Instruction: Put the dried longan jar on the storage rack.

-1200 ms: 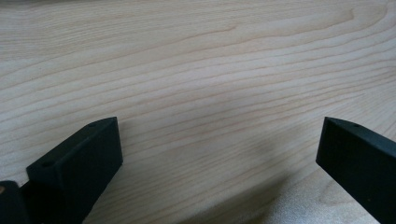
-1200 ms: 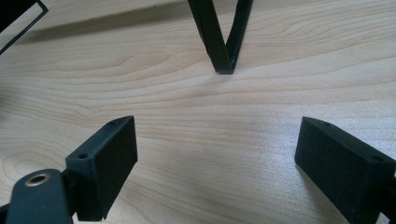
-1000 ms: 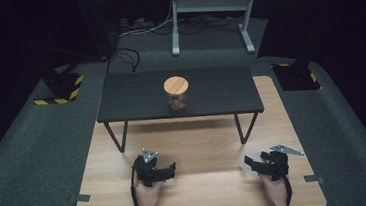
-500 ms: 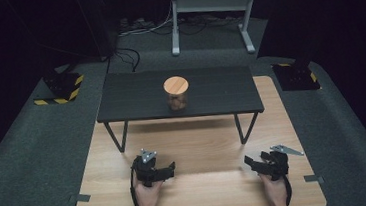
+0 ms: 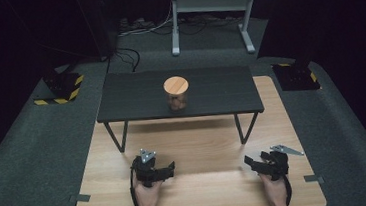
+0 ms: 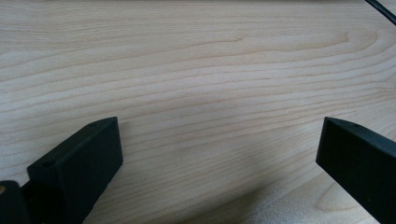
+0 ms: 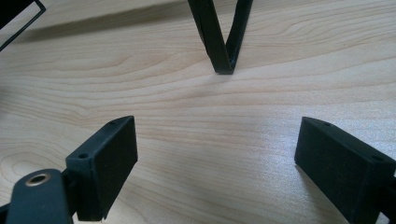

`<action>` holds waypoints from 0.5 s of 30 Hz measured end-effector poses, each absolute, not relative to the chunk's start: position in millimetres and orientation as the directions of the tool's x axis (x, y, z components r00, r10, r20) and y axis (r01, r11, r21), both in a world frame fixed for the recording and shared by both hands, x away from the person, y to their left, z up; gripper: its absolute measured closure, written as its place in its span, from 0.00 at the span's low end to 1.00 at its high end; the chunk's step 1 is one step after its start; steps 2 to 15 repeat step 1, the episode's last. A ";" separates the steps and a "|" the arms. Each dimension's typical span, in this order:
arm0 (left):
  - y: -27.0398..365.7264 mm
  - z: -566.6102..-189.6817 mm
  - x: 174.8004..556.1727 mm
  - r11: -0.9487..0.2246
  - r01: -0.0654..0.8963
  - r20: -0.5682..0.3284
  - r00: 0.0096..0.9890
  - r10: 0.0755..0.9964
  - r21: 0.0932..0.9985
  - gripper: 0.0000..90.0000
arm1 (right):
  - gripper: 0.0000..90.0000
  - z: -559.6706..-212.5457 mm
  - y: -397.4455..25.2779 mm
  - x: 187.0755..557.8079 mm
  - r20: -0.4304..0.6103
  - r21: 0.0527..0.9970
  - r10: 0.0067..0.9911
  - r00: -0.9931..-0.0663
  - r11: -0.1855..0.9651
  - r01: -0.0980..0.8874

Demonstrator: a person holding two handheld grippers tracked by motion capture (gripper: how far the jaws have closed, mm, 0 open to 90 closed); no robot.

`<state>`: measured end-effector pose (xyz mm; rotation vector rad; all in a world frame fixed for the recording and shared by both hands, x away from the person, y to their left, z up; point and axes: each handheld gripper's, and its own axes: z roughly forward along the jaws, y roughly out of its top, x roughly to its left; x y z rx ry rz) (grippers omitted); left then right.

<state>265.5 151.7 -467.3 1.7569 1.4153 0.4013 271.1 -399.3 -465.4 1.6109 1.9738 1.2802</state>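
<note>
A clear jar with a round wooden lid stands at the middle of a low black bench at the far side of the wooden table. My left gripper rests on the table near its front edge, left of centre, held by a hand. Its jaws stand wide open over bare wood. My right gripper lies near the front right, also in a hand, open with nothing between its fingers. Both are well short of the jar.
The bench's V-shaped black leg touches the wood ahead of the right gripper. Dark carpet surrounds the table. Yellow-and-black striped bases sit at the far left and far right. A white metal frame stands behind.
</note>
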 end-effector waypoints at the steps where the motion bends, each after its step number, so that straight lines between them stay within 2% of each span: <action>1: 151.9 -467.4 265.6 -0.026 0.654 -0.242 0.316 0.917 0.756 0.01 | 0.14 -465.5 -399.6 271.0 0.302 0.770 0.894 -0.332 -0.023 0.638; 15: 151.9 -467.4 265.6 -0.026 0.654 -0.242 0.316 0.917 0.756 0.01 | 0.14 -465.5 -399.6 271.0 0.302 0.770 0.894 -0.332 -0.023 0.638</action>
